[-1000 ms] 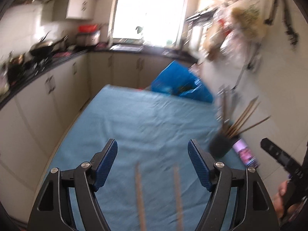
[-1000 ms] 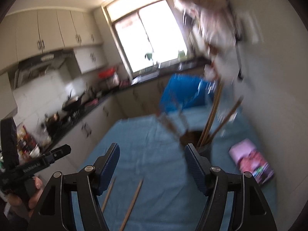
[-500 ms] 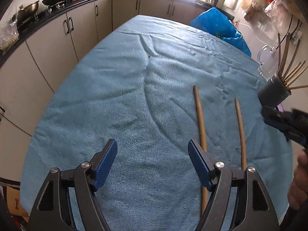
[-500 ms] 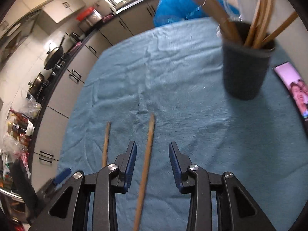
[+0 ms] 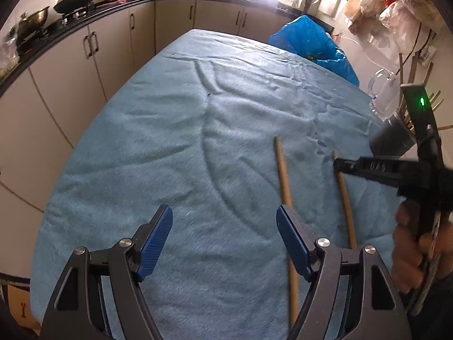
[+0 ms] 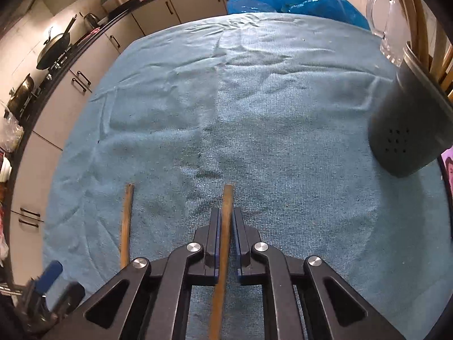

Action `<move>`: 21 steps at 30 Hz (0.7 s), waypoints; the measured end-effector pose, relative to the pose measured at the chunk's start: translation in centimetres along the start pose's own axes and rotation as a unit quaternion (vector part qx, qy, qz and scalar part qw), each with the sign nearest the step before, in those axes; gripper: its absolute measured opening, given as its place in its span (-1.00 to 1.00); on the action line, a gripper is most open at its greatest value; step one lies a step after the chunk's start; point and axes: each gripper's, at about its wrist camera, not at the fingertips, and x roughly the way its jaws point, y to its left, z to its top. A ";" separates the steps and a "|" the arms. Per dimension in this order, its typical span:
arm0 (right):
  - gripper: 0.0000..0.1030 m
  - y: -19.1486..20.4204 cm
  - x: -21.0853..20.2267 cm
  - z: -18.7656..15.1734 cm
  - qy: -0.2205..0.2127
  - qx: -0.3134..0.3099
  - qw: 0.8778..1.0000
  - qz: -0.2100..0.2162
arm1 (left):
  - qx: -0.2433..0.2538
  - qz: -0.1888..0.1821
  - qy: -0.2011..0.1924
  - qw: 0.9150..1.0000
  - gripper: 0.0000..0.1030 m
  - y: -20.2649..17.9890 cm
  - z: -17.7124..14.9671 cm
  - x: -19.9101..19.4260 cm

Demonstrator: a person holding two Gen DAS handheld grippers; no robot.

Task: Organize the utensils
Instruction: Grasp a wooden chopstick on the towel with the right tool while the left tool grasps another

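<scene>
Right gripper (image 6: 225,228) clamps round wooden chopstick (image 6: 227,198) | left gripper (image 5: 223,238) wide, empty | ribbed blue cloth (image 6: 269,113)

Two long wooden chopsticks flat on a blue cloth-covered surface (image 6: 283,113), roughly parallel, apart. Right-hand chopstick (image 6: 227,198) clamped near its far end between closed jaws of the right gripper (image 6: 226,221), still lying on the cloth. Left-hand chopstick (image 6: 126,215) free, untouched. Dark grey perforated holder (image 6: 407,124) upright at the right edge, well apart, several wooden sticks (image 6: 419,36) inside, leaning outward.
</scene>
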 end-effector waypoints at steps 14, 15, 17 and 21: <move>-0.85 -4.1 -3.8 -2.5 -0.035 0.025 0.998 0.038 | 0.037 0.017 0.066 0.997 -0.23 -6.3 5.9 7.8; -0.85 -4.2 -4.1 -2.6 -0.037 0.024 0.998 0.040 | 0.046 0.025 0.065 0.997 -0.24 -6.9 6.2 8.2; -0.85 -4.4 -4.2 -2.6 -0.039 0.023 0.998 0.044 | 0.053 0.049 0.058 0.996 -0.61 -7.5 6.4 8.5; -0.85 -4.5 -4.6 -2.7 -0.046 0.024 0.997 0.054 | 0.059 0.045 0.049 0.996 -0.87 -7.7 6.0 8.1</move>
